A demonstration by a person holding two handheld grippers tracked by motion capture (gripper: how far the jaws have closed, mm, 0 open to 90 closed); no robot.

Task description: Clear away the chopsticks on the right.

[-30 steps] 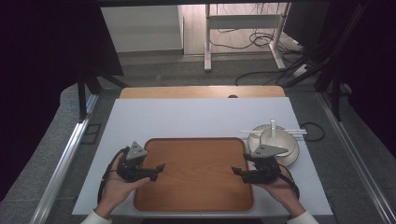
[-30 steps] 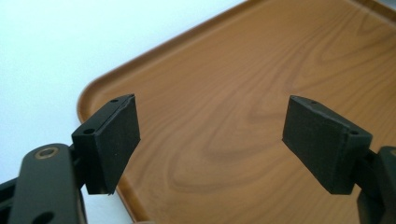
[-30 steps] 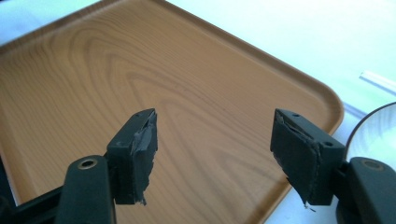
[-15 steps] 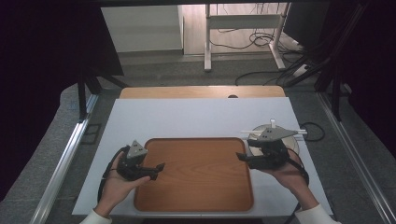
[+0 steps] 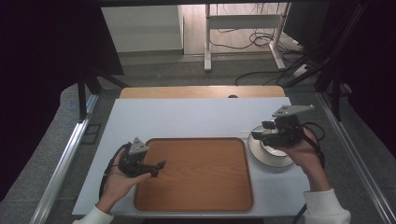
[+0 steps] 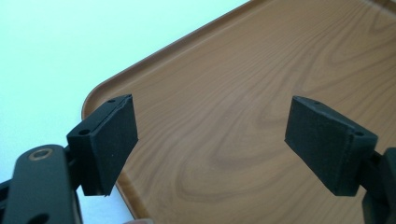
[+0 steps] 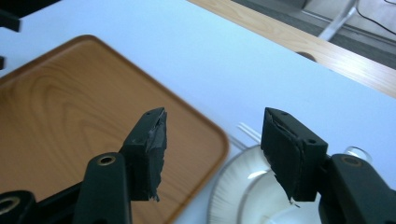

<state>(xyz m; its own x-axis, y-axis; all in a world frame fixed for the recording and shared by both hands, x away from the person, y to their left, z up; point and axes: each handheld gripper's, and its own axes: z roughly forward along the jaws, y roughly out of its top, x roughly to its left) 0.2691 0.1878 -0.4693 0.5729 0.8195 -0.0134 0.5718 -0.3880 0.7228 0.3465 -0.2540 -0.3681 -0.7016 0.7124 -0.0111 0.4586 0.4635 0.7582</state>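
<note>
Plates [image 5: 270,150] sat stacked on the desk [image 5: 196,116] just right of the wooden tray [image 5: 194,172]. Right gripper [image 5: 258,134] hovered above them, fingers [image 7: 152,140] released but just narrowing, empty; it should descend squarely over the rim. Left gripper [image 5: 159,166] waited released over the tray's left edge.

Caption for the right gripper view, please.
Open right tongs above white plate beside empty wooden tray.

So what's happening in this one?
A person holds a two-jaw gripper in each hand over a white table. The left gripper hovers open above the near-left corner of an empty brown wood-grain tray. The right gripper hangs above a white ribbed plate right of the tray; its jaws have just been closing but stand apart with nothing between them.
</note>
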